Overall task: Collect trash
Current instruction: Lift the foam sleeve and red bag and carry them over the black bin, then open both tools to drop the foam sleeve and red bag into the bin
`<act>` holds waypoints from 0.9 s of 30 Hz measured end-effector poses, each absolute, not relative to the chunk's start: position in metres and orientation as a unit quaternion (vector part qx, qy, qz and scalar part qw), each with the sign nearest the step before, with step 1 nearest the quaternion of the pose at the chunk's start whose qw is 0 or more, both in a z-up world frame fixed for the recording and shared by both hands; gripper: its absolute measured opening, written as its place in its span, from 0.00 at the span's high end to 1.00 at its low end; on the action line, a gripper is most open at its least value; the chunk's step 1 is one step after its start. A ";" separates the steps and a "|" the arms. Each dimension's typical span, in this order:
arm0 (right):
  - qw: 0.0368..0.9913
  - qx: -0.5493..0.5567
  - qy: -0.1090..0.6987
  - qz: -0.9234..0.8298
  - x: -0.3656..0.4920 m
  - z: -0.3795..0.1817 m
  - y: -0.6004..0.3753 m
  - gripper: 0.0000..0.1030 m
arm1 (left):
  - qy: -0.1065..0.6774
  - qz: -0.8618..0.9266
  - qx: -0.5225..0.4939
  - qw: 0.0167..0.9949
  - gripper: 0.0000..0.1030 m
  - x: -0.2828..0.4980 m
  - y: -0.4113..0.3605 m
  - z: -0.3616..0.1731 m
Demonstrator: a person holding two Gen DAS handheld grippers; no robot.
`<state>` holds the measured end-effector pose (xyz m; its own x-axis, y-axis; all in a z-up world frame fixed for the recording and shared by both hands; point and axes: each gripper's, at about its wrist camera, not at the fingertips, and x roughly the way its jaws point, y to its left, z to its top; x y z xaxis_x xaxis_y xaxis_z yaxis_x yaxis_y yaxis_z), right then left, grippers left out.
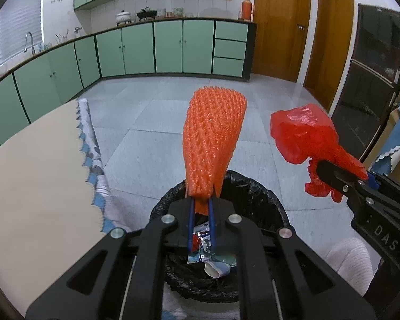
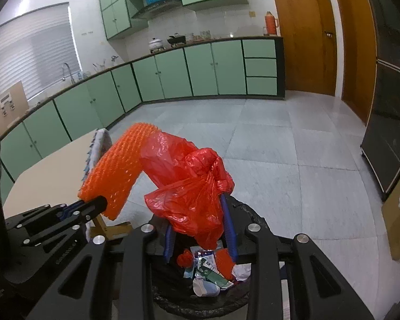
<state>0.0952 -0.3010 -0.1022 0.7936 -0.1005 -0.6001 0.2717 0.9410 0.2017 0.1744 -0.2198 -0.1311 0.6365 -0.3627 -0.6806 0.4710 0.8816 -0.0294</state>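
Note:
My left gripper [image 1: 200,203] is shut on an orange foam net sleeve [image 1: 213,138], which sticks up above a bin lined with a black bag [image 1: 253,189]. My right gripper [image 2: 200,221] is shut on a crumpled red plastic bag [image 2: 189,184], held over the same bin [image 2: 256,218]. The bin holds wrappers, a paper cup and red scraps [image 2: 210,269]. In the left wrist view the right gripper [image 1: 341,180] and red bag [image 1: 304,133] are to the right. In the right wrist view the left gripper [image 2: 93,205] and orange net [image 2: 117,170] are to the left.
A beige table [image 1: 40,176] with a scalloped cloth edge [image 1: 93,160] stands left of the bin. Grey tiled floor [image 2: 280,146] spreads ahead. Green kitchen cabinets [image 1: 146,50] line the far wall, with wooden doors [image 1: 280,26] and a dark cabinet [image 1: 370,80] at right.

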 end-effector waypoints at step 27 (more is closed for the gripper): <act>0.908 0.161 0.370 -0.110 0.131 -0.150 -0.326 0.57 | 0.402 -0.237 0.069 0.882 0.67 0.214 -0.253 -0.155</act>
<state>0.1313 -0.3255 -0.1505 0.7019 -0.0802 -0.7078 0.3185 0.9241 0.2111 0.2143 -0.2525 -0.1551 0.5650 -0.3624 -0.7413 0.4728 0.8785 -0.0692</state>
